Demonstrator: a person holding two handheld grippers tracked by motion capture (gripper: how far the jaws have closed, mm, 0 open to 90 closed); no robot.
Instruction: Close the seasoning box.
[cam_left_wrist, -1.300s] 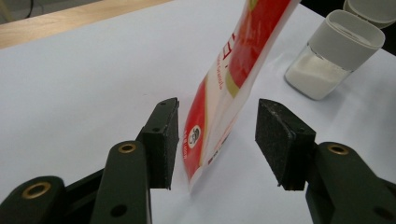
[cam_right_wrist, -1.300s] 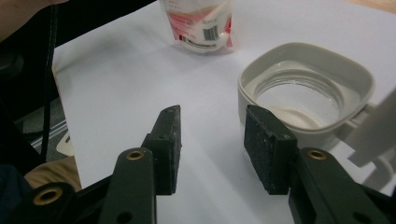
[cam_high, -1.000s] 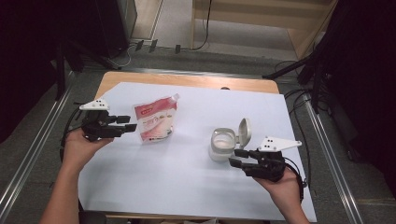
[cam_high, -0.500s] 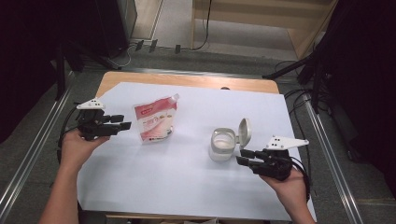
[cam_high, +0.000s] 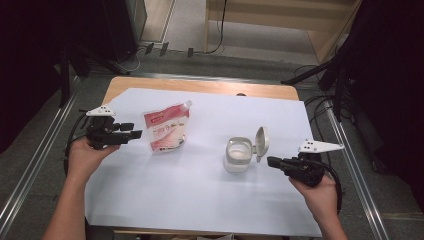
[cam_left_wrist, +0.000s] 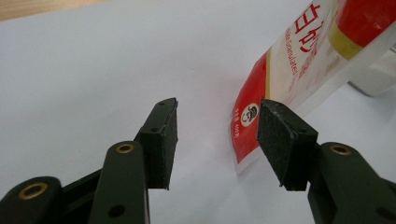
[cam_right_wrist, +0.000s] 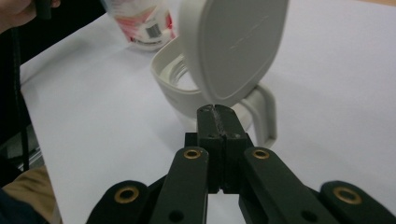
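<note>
Fingers of right gripper closed beside container.

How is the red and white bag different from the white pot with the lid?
The bag is soft, flat, red and white with printing; the pot is hard, rounded and plain white. The bag's top looks sealed; the pot's hinged lid stands open, with a handle on the side. Both sit on the white sheet, held by no gripper.

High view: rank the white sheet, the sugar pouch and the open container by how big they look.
1. White sheet, by far the largest; it covers most of the table.
2. Sugar pouch.
3. Open container, lid up.
The pouch and the container with its raised lid look close in size, so that order is unsure.
</note>
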